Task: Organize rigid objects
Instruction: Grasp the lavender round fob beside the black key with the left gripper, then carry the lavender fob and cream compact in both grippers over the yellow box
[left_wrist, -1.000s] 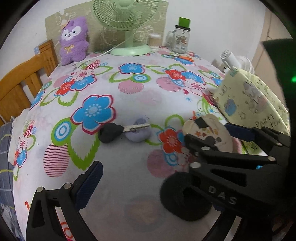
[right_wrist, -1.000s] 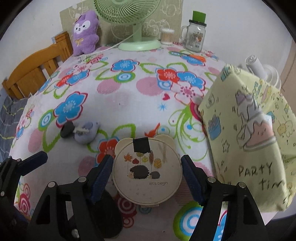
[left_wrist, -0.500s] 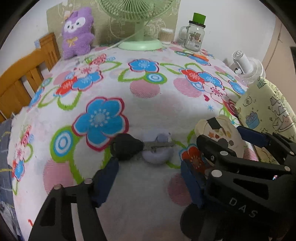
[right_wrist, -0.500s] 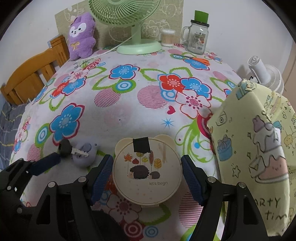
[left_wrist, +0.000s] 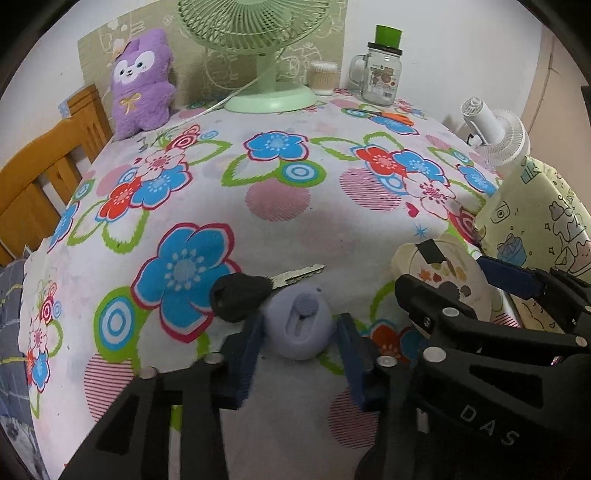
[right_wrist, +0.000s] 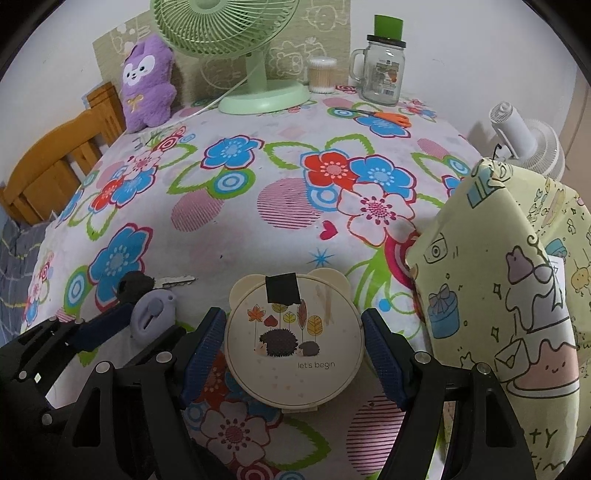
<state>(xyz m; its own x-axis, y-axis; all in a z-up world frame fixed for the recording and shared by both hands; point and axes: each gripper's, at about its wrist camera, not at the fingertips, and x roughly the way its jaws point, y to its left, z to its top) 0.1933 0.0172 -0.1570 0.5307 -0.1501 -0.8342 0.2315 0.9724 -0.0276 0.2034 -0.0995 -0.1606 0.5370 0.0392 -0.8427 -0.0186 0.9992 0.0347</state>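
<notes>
- Right now I am keeping my left gripper (left_wrist: 299, 341) spread wide, its blue fingers (left_wrist: 248, 350) sitting one on each side of the lavender rounded case (left_wrist: 300, 328); I cannot tell whether either pad is touching it, though both look just beside it.
- The lavender rounded case is lying on the floral tablecloth (left_wrist: 280, 221) between those pads, slightly ahead of their tips, its small knob facing up.
- A key with a black head (left_wrist: 242, 295) is lying just beyond the case, its metal blade pointing right across the cloth, the head close to my left finger's tip.
- My right gripper (right_wrist: 293, 332) is also standing wide, with its blue fingers (right_wrist: 205, 347) flanking the round cream tin (right_wrist: 293, 339) that shows a hedgehog picture and the words "let's begin".
- The tin is lying flat between the pads, a narrow gap showing on each side, its black tape patch at the far edge.
- Both grippers are sitting side by side, the left one's case and key just left of the tin.
- To the right of the tin, a yellow cartoon-print bag (right_wrist: 517, 295) is standing near my right finger.
- Farther back, a green fan (right_wrist: 258, 74), a purple plush toy (right_wrist: 147, 85), a glass mug jar with a green lid (right_wrist: 384, 70), a tub of cotton swabs (right_wrist: 322, 75) and orange-handled scissors (right_wrist: 380, 116) are sitting along the table's far edge.
- A wooden chair (right_wrist: 55, 162) is showing at the left, and a small white fan (right_wrist: 528, 147) behind the bag.
</notes>
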